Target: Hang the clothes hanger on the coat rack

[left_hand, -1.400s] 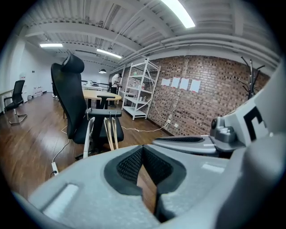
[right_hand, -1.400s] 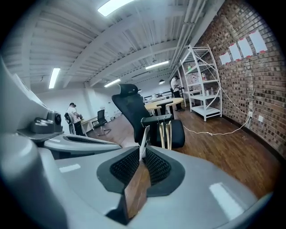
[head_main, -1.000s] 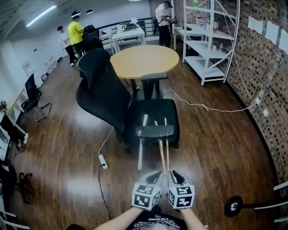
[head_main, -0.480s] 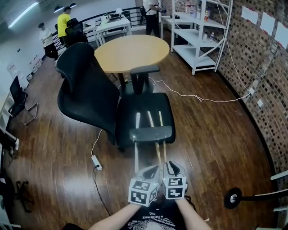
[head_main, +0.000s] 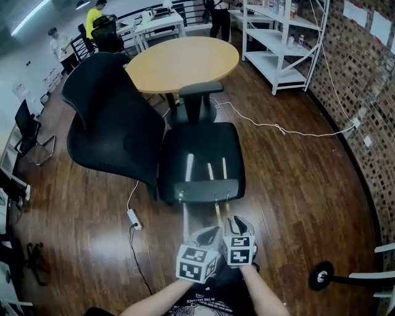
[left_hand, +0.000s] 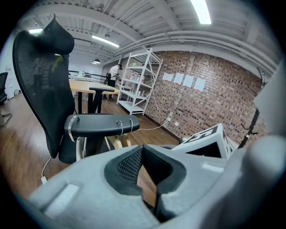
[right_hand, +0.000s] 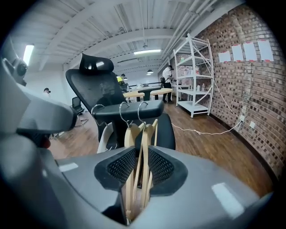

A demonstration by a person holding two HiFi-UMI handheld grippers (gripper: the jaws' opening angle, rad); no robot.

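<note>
Wooden hangers [right_hand: 144, 134] hooked over chair armrest [head_main: 207, 190], long arms running back toward both grippers. Right gripper [right_hand: 142, 157] nearest: jaws opening, two hanger arms between pads, grip looks slack. Left gripper [left_hand: 144, 172] just beside, nearly closed, wood-toned strip in gap, hold unclear.

Ceiling tube lights [left_hand: 200, 11] are lighting the room brightly and evenly, and I am seeing them glaring off the glossy wooden floor [head_main: 92, 213] in pale patches. The head view is bending the brick wall [head_main: 370, 74] at its edge. Both gripper views are fading into a round black border. My left gripper [left_hand: 144, 176] and right gripper [right_hand: 136, 172] are showing soft and out of focus, as is the clothes hanger [right_hand: 145, 134] wood nearest the lens.
</note>
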